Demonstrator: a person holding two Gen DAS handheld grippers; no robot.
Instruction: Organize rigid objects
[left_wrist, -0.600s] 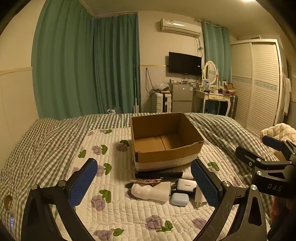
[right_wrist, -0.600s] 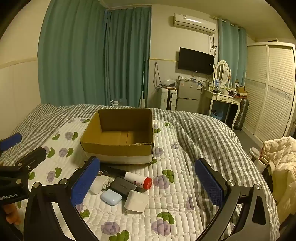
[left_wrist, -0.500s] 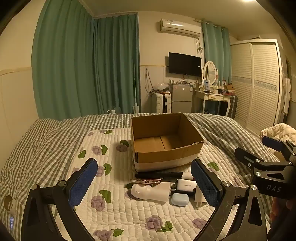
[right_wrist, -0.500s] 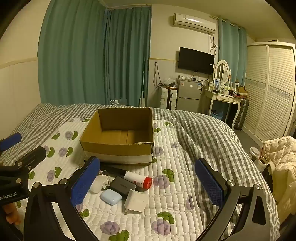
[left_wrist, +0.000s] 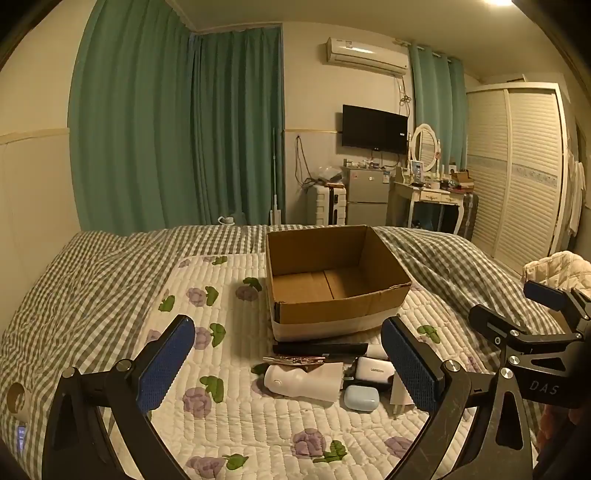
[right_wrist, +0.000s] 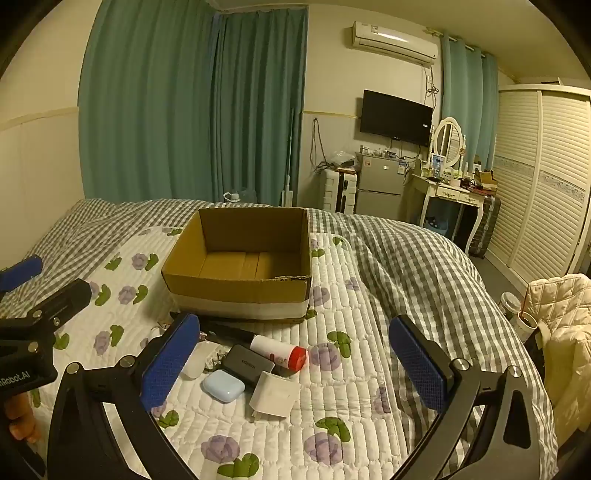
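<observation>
Both hand-held grippers are held above the bed with their jaws spread wide and with nothing between the blue pads: the left hand-held gripper (left_wrist: 288, 365) is seen over the near part of the quilt (left_wrist: 236, 428), and the right hand-held gripper (right_wrist: 295, 365) is seen beside it, over the same quilt. An open cardboard box (left_wrist: 334, 280) is placed on the flowered quilt, farther from the cameras than the small things, and no object is seen inside it. Just in front of the box a group of rigid objects is lying close together. A long black item (left_wrist: 319, 348) is lying along the front wall of the box. A white bottle-shaped object (left_wrist: 299, 380) is lying on its side at the left of the group, partly covered by a white card. A white tube with a red cap (right_wrist: 279, 351) is lying on its side in the right wrist view, touching a dark flat case (right_wrist: 249, 363). A pale blue earbud case (right_wrist: 223, 385) is lying just beside a white charger plug (right_wrist: 273, 395), nearest to the cameras. Around the quilt a grey checked blanket (right_wrist: 406, 266) is spread over the bed. Behind the bed, green curtains (left_wrist: 177, 140), a wall television (left_wrist: 373, 128) and a white wardrobe (left_wrist: 517, 173) are seen.
</observation>
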